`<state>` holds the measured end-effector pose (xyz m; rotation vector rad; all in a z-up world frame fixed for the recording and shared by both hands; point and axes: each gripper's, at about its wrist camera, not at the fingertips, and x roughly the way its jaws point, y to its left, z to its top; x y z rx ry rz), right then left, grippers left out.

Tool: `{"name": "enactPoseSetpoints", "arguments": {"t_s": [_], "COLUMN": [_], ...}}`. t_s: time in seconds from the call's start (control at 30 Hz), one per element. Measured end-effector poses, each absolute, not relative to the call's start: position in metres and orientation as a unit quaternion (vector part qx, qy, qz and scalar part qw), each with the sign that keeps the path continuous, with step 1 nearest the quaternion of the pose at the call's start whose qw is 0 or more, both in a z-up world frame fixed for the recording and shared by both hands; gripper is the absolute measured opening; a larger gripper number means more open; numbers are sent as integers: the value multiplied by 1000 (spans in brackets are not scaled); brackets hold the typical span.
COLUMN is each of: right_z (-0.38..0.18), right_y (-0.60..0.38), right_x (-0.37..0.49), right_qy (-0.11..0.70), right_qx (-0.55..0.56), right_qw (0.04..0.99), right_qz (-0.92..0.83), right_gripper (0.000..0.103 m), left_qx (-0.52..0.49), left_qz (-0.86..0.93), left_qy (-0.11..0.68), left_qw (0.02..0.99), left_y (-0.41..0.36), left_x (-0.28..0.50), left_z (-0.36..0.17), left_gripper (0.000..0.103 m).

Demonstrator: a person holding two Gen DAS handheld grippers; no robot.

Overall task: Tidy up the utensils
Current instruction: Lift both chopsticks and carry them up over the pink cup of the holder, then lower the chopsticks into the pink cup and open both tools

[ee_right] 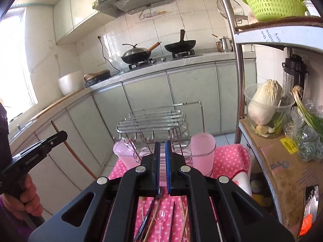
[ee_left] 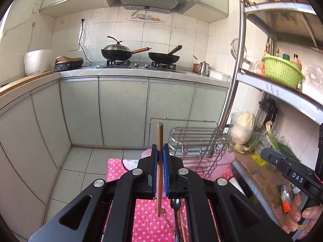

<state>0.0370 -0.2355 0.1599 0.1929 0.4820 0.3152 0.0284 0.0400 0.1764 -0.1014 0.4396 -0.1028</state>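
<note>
My left gripper (ee_left: pixel 159 148) is shut on a wooden chopstick (ee_left: pixel 160 133), which stands upright between the blue pads. In the right wrist view that gripper (ee_right: pixel 63 134) shows at the left, with the chopstick (ee_right: pixel 80 159) slanting through it. My right gripper (ee_right: pixel 162 144) is shut, and I see nothing between its pads. It hangs over the pink dotted cloth (ee_right: pixel 228 157), just in front of the wire utensil rack (ee_right: pixel 153 121) and two pink cups (ee_right: pixel 202 153). A dark spoon (ee_right: pixel 149 211) and several sticks (ee_right: pixel 184 217) lie on the cloth below.
A steel shelf pole (ee_right: pixel 237 80) rises at the right. The shelves hold a green basket (ee_right: pixel 272 2), a cabbage in a clear tub (ee_right: pixel 264 104) and spring onions (ee_right: pixel 308 117). Beyond are grey cabinets (ee_left: pixel 123 109) and a counter with two woks (ee_left: pixel 163 57).
</note>
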Motion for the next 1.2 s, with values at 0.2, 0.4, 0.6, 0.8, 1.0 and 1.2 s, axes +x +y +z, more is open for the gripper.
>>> {"name": "enactPoseSetpoints", "arguments": {"t_s": [0.2, 0.4, 0.6, 0.8, 1.0, 1.2], "right_z": [115, 25, -15, -30, -21, 31], "right_y": [-242, -247, -238, -237, -236, -254], "right_x": [70, 116, 152, 167, 149, 100], "right_qy": [356, 476, 513, 509, 486, 420], "right_qx": [114, 142, 141, 139, 132, 142], "right_qw": [909, 856, 836, 841, 853, 880], "right_qz": [182, 144, 134, 121, 138, 173], "right_gripper": [9, 20, 27, 12, 6, 6], "left_qx": [-48, -50, -61, -61, -66, -71], "left_qz": [-55, -69, -74, -73, -73, -76], "left_qy": [199, 215, 239, 249, 246, 225], "left_qw": [977, 973, 966, 964, 964, 969], "left_y": [52, 58, 65, 72, 76, 76], "left_x": [35, 52, 77, 91, 94, 82], "left_z": [198, 190, 174, 167, 172, 194], "left_gripper": [5, 5, 5, 5, 5, 5]}}
